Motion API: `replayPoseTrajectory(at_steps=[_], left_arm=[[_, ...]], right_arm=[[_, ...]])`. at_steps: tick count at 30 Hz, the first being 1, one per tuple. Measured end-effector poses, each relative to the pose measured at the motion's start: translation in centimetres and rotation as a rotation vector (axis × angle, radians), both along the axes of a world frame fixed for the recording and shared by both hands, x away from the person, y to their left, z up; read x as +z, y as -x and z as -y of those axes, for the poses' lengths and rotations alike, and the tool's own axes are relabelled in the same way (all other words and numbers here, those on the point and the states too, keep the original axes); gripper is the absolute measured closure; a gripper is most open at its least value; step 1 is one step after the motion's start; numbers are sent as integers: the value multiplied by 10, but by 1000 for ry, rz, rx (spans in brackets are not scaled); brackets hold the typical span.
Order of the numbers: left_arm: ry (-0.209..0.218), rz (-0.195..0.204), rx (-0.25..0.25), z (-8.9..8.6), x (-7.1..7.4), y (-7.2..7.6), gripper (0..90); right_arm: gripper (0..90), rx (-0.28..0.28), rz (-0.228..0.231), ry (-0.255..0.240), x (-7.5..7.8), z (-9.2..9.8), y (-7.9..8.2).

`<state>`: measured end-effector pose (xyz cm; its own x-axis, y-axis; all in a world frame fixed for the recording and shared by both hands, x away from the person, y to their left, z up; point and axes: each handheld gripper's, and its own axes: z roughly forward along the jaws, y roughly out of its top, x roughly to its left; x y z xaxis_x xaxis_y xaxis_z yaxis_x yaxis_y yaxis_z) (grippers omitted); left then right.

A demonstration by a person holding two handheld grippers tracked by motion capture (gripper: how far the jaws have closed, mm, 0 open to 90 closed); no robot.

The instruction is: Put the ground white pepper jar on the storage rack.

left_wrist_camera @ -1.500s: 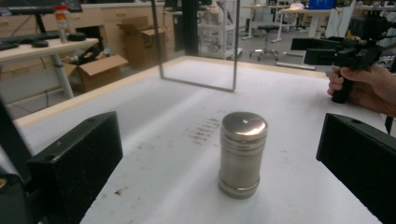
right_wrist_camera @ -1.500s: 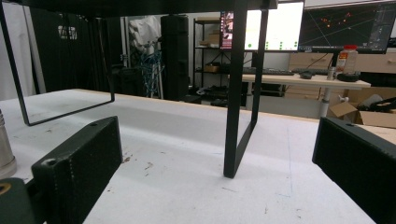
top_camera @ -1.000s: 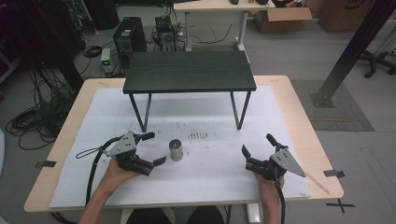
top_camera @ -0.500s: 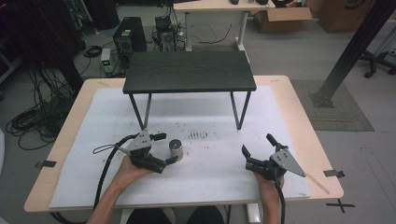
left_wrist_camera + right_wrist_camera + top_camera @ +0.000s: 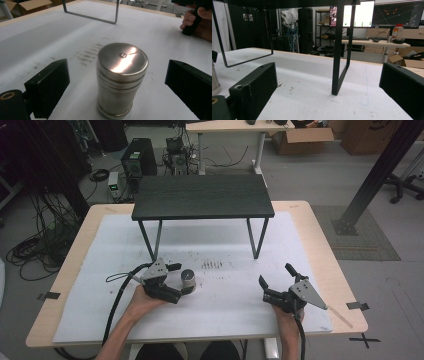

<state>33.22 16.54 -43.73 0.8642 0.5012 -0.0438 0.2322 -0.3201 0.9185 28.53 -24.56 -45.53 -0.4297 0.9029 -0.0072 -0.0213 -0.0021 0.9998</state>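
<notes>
Left gripper view puts the steel canister point(image 5: 122, 80) upright between two black jaws that have just been narrowing yet stand clear of its sides — a straddle set up, I judge, for a side grasp. High view: left gripper point(image 5: 181, 279) brackets the canister on white paper point(image 5: 225, 310), in front of a small black table point(image 5: 202, 195); right gripper point(image 5: 274, 276) rests apart, jaws spread and empty — cables and desks beyond.

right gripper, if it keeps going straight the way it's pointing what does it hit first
Most likely the near leg of the black stand, which stands almost dead ahead between the open jaws of the right gripper. White table cover lies bare before it. Depth is hard to judge, so it might narrowly slip past.
</notes>
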Motion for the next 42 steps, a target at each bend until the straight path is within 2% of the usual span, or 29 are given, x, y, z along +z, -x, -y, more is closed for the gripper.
replayPoseTrajectory(at_steps=[7, 17, 22, 23, 29, 42], left_arm=[[-12, -13, 2, 2, -3, -1, 107], [-33, -8, -5, 3, -4, -2, 258], [-34, 5, -3, 2, -4, -1, 361], [-38, 18, 4, 3, -4, -1, 395], [-40, 43, -8, 4, -3, 1, 483], [-43, 40, -11, 4, -3, 2, 491]], right_arm=[[13, 0, -1, 0, 0, 0, 0], [13, -1, -1, -1, 0, 0, 0], [13, -1, -1, 0, 0, 0, 0], [13, -1, -1, -1, 0, 0, 0], [14, -1, 0, -1, 0, 0, 0], [14, -1, -1, -1, 0, 0, 0]])
